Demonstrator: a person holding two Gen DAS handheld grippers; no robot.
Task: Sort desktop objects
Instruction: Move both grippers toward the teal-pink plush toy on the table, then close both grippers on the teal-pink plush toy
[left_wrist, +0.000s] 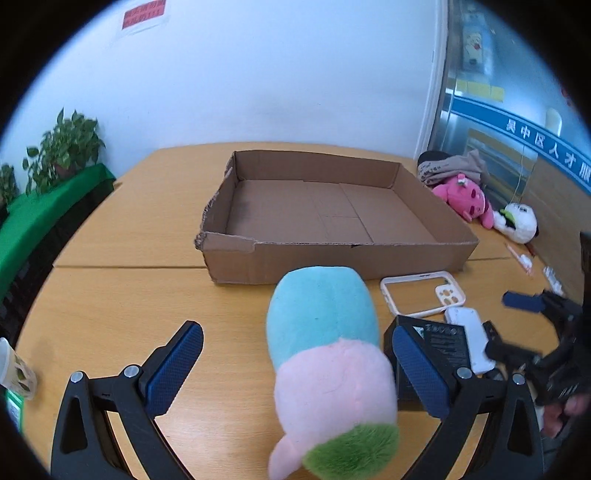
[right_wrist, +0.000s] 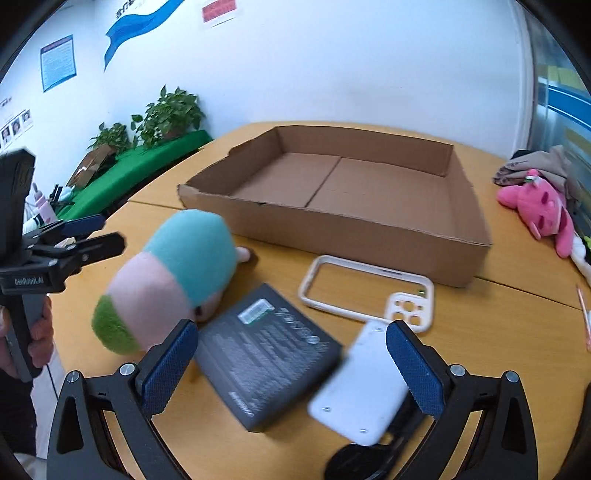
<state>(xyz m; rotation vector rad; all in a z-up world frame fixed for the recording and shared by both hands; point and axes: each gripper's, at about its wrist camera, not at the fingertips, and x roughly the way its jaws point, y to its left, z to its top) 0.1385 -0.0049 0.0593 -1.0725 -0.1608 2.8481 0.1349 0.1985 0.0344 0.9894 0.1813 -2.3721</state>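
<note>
Teal, pink and green plush toy (left_wrist: 325, 354) lies on the wooden table (left_wrist: 129, 295), just in front of the empty cardboard box (left_wrist: 332, 254). Left wrist view: the toy sits between the fingers of the left gripper (left_wrist: 297, 363), jaws spread wide, neither pad touching it. It sits nearer the right-hand pad than the left one. Toy's long axis runs roughly along the gripper's forward line: green end nearest the camera, pink in the middle, teal end pointing toward the box's near wall.

Right wrist view: right gripper (right_wrist: 291, 360) also spread wide, nothing pinched. Between its fingers lie a dark grey flat box (right_wrist: 266, 362) w/ printed label and a white rectangular device (right_wrist: 364, 387), edges touching or overlapping; can't tell which, pic is blurred. Beige phone case frame (right_wrist: 365, 291) lies just beyond them, near the box's front wall. The plush lies off to this gripper's left, so the left gripper is the nearer one for the toy.

Pink plush (right_wrist: 539, 206) and a bundle of cloth sit at the table's far right, well apart. Potted plants on a green ledge by the wall.

Judgement: next move is prob. closing the left gripper across the toy's width, then lifting it fwd into the box.
</note>
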